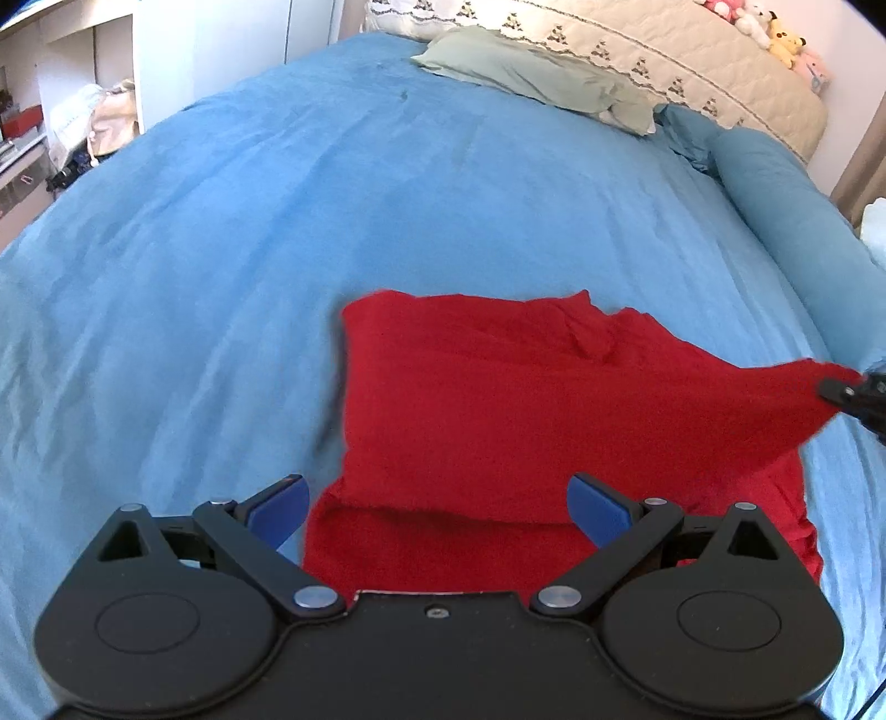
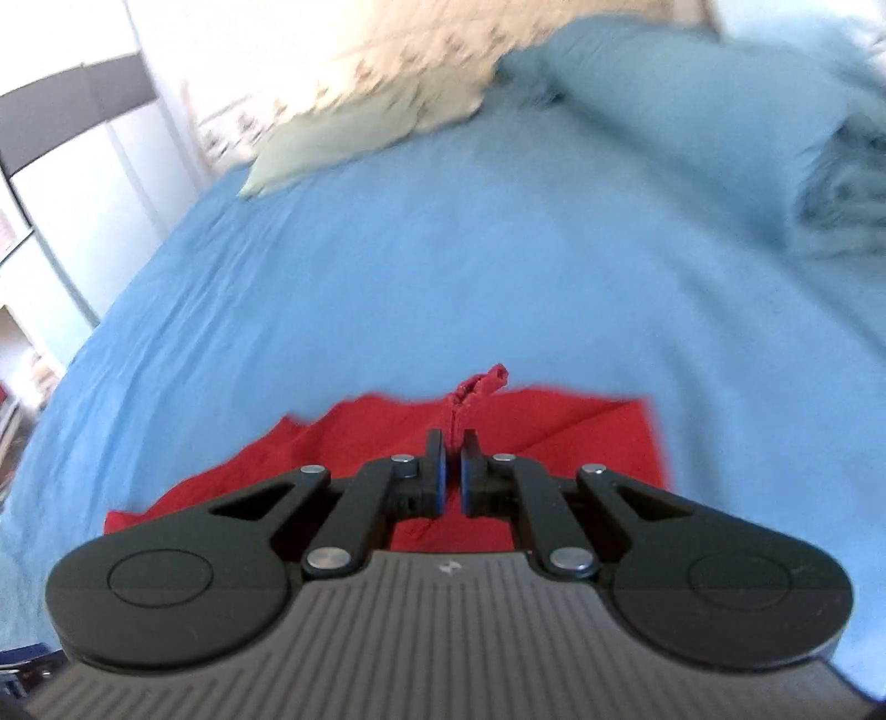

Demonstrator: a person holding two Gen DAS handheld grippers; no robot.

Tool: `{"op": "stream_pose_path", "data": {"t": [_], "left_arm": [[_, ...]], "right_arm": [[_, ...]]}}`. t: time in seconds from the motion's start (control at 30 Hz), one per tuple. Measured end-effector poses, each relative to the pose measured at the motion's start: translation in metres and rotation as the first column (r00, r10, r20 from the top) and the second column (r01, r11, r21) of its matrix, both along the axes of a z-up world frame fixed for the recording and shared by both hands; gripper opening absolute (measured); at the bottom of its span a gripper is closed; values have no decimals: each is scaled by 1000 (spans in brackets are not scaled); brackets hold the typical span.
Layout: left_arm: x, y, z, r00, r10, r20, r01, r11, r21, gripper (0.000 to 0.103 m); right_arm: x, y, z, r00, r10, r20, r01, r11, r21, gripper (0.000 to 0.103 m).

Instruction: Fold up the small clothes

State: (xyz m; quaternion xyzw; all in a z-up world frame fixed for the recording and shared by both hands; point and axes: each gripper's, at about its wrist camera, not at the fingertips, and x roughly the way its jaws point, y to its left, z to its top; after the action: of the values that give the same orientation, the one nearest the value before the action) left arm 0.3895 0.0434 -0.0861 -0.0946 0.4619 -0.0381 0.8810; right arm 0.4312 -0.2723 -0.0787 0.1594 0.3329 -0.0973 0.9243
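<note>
Bedroom setting: a bed covered by a blue sheet (image 1: pixel 221 266) fills both views, with a pale green pillow (image 1: pixel 531 75) and a cream quilted bedspread (image 1: pixel 664 50) at the far end, a blue bolster (image 1: pixel 792 221) along the right edge, and plush toys (image 1: pixel 775 30) in the far right corner. White shelving (image 1: pixel 66 111) stands off the left side of the bed. Red garment (image 1: pixel 498 404) lies on the sheet just ahead of the left gripper (image 1: pixel 437 512), partly folded, with a doubled band of cloth along its near edge. Left gripper: blue-padded fingers spread wide apart, holding nothing, hovering over the garment's near edge. Right gripper (image 2: pixel 453 471): fingers clenched on a bunched fold of the red garment (image 2: pixel 581 437), a small tuft of fabric sticking out beyond the tips. In the left wrist view the right gripper (image 1: pixel 855 393) appears at the right edge, pulling one corner of the garment out sideways into a taut point raised off the sheet. Right wrist view is motion-blurred. No legible brand, label or writing on the garment or bedding; a small pale mark on the right gripper's body is too small to read.
</note>
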Motion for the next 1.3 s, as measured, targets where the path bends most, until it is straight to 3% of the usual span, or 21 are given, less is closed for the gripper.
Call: {"op": "stream_pose_path", "data": {"t": [0.23,0.37,0.4,0.43,0.5,0.57,0.7,0.87,0.97,1.03,1.17,1.3], "left_arm": [[1,-12,-6,999,-38,-2,38,999,1,101],[7,-18,-9,997,-80,6,80,997,9,101],[10,-19,-9,995,-95,11,95,995,14,101],[13,-21,-9,994,-111,15,111,994,23,101],[22,-27,-9,990,-139,22,137,989,48,101],[31,-31,-9,987,-158,31,156,986,57,101],[50,-44,-16,977,-206,48,202,976,76,101],[71,-54,-40,979,-203,-3,203,976,77,101],[76,-54,-53,982,-180,-50,184,980,76,101],[78,-54,-61,983,-167,-81,173,982,70,101],[79,-52,-70,983,-145,-113,152,987,58,101],[79,-56,-73,980,-151,-132,164,982,98,101]], "right_arm": [[-5,-33,-49,992,-5,-125,2,1000,-23,20],[-16,-36,-56,991,-20,-129,15,999,-35,22],[-18,-36,-57,990,-32,-139,24,998,-55,29],[-17,-35,-62,986,-53,-161,42,996,-75,51],[-14,-37,-75,971,-105,-213,83,990,-110,70],[-17,-36,-70,976,-106,-188,84,989,-120,70],[-23,-14,-56,992,65,-106,-78,988,-131,84],[1,3,-81,964,216,-155,-234,966,-109,84],[10,-4,-104,951,206,-231,-237,965,-113,84],[6,-14,-112,951,227,-209,-253,962,-106,84],[0,-19,-105,942,247,-228,-284,948,-145,85],[-10,-37,-103,945,216,-245,-257,955,-148,87]]}}
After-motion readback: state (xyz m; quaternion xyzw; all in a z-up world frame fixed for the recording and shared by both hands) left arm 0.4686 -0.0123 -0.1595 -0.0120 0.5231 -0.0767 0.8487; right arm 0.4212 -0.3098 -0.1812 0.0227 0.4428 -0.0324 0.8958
